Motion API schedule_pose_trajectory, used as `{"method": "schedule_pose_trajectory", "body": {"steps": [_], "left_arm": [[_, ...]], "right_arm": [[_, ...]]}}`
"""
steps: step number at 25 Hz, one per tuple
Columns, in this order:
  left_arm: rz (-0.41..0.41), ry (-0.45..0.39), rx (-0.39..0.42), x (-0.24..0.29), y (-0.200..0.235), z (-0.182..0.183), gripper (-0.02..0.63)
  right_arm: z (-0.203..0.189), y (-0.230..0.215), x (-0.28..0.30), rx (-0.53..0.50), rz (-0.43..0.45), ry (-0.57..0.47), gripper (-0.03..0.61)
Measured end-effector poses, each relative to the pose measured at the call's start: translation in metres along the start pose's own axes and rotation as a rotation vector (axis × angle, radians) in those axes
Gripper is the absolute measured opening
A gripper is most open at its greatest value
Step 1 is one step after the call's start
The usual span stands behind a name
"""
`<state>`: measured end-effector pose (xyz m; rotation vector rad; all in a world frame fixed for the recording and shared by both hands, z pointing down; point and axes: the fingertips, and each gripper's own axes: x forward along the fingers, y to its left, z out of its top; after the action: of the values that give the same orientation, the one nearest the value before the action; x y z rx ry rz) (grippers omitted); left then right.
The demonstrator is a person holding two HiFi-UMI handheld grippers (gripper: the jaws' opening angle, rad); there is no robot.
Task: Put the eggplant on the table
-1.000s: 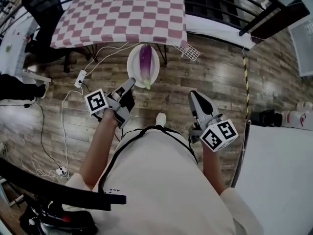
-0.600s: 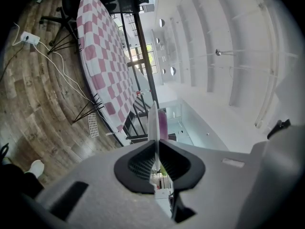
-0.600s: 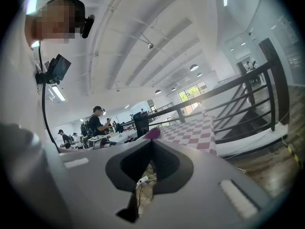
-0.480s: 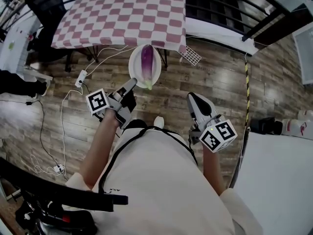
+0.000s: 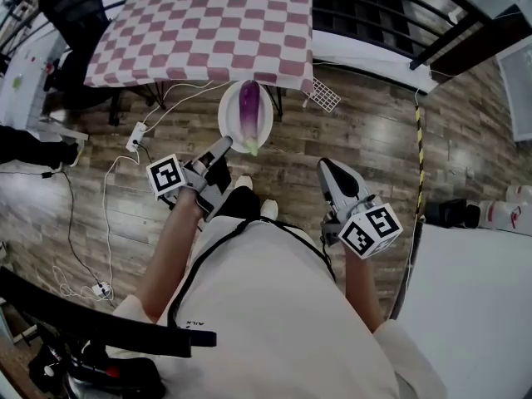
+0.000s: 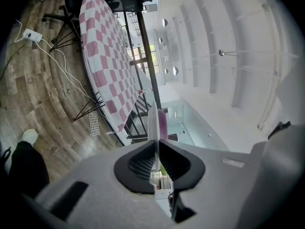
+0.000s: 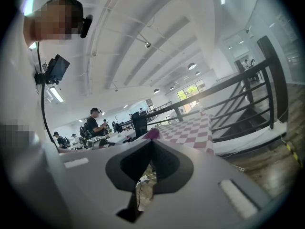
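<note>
Inspector: Stage of work at the time of inspection?

Assessor: Carrying stage, in my judgement. The long purple eggplant (image 5: 248,102) lay on a round white plate (image 5: 229,121). The left gripper (image 5: 223,145) was clenched on the near rim of that plate, and its own view showed the rim edge-on between the pressed jaws. Plate and eggplant hung over the wooden plank floor (image 5: 374,131), just near of the table with the red-and-white checked cloth (image 5: 199,32) and not yet over it.

Inspector: Condition of the right gripper?

Assessor: The right gripper (image 5: 326,167) was closed with its jaws together and nothing between them. It was held to the right of the plate and well apart from it.

Inspector: Requirement for the next move?

Assessor: The plate had to travel farther out, over the cloth. It was held by one rim only and the eggplant lay loose on it, so it needed to be kept level or the eggplant might roll off. After that, either the plate would go down or the right gripper would open and lift the eggplant across. I could not tell which was intended.
</note>
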<state>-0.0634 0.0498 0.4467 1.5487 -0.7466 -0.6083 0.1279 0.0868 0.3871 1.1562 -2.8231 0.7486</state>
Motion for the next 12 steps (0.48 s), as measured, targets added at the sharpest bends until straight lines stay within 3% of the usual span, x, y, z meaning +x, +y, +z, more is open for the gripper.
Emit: {"method": "schedule_pose_trajectory", "body": {"steps": [12], "left_arm": [[-0.017,0.057,-0.003,0.039,0.005,0.035,0.032]], "right_arm": [[0.015,-0.019,0.033,0.001,-0.052,-0.001,0.008]]}}
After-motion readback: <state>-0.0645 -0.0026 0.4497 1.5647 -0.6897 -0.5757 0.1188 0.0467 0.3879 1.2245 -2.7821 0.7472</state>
